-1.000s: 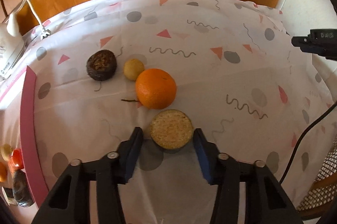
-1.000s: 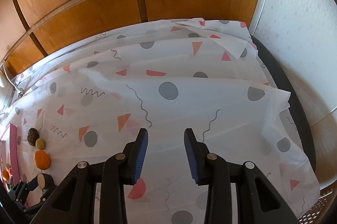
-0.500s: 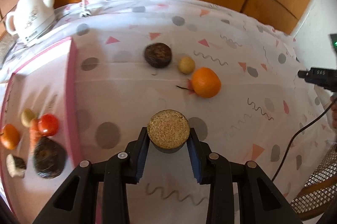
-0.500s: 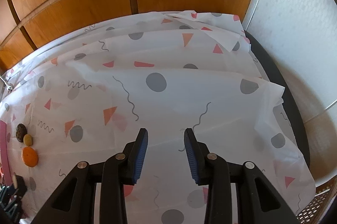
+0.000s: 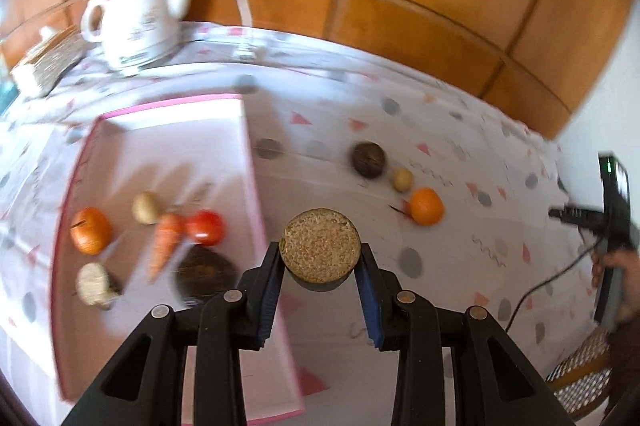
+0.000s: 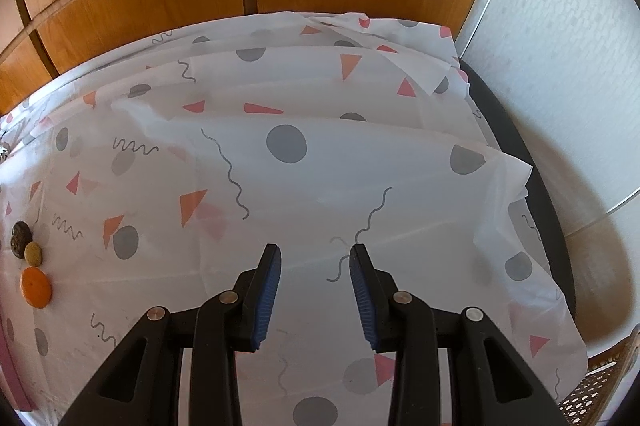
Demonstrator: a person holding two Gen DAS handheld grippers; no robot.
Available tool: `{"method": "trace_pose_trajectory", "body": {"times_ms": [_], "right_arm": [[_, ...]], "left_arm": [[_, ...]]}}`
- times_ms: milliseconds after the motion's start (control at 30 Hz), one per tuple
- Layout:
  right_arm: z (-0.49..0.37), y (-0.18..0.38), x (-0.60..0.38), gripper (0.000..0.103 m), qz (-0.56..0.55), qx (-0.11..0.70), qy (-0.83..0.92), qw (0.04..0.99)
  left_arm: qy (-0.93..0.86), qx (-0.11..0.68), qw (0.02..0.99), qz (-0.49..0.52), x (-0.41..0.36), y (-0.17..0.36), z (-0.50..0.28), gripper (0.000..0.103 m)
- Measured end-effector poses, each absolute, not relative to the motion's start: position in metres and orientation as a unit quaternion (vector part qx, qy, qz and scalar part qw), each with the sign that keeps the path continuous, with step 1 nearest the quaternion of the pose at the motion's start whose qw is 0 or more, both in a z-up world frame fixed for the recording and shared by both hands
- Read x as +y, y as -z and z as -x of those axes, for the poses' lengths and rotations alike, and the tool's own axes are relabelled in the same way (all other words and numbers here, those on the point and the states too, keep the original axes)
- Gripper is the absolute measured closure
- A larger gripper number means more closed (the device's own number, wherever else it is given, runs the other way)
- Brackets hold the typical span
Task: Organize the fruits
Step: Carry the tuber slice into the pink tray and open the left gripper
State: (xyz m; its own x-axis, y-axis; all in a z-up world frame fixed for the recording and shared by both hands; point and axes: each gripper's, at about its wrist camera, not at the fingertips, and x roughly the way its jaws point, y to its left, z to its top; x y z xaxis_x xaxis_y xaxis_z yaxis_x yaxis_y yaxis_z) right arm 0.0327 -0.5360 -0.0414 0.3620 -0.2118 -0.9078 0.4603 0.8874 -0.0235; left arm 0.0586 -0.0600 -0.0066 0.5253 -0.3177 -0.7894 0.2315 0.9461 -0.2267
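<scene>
**Halved fruit in the air, heading for the pink tray**

Mid-carry right now. Left gripper (image 5: 320, 266) clamped on the halved fruit (image 5: 319, 250), blue pads pressing both sides, tan cut face turned up toward the lens. Held above the patterned tablecloth (image 5: 460, 266), just right of the pink tray (image 5: 256, 193), whose long edge runs from about 12 down to 6 o'clock under the left finger.

Already in the tray, around 9 o'clock of the held piece: a small orange (image 5: 91, 230), a pale round fruit (image 5: 146, 207), a carrot (image 5: 165, 244), a tomato (image 5: 205, 227), a dark round piece (image 5: 206, 276) and another cut half (image 5: 95, 284). Left out on the cloth at roughly 1 to 2 o'clock: a dark fruit (image 5: 369, 159), a little yellow one (image 5: 402, 179) and an orange (image 5: 427, 206).

Next move, by the look of it: swing over the tray lip toward 9 o'clock, find a bare patch, lower, then let go. Crowded near the tomato, so probably better toward the far end. Lots of motion blur, so details there are fuzzy.

Right wrist view adds what the left one lacks: right gripper (image 6: 314, 300) with fingers apart, nothing between them, hanging over bare cloth, the three loose fruits way off at 9 o'clock. Tray contents and white teapot (image 5: 134, 21) only in the left view.
</scene>
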Motion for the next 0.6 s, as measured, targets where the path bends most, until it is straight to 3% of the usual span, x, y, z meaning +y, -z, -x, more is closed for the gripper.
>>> {"method": "trace_pose_trajectory", "body": {"times_ms": [600], "right_arm": [[-0.036, 0.047, -0.528, 0.067, -0.088, 0.54, 0.207, 0.811]], "left_arm": [[0.014, 0.467, 0.872, 0.144, 0.088, 0.03, -0.036, 0.067]]}}
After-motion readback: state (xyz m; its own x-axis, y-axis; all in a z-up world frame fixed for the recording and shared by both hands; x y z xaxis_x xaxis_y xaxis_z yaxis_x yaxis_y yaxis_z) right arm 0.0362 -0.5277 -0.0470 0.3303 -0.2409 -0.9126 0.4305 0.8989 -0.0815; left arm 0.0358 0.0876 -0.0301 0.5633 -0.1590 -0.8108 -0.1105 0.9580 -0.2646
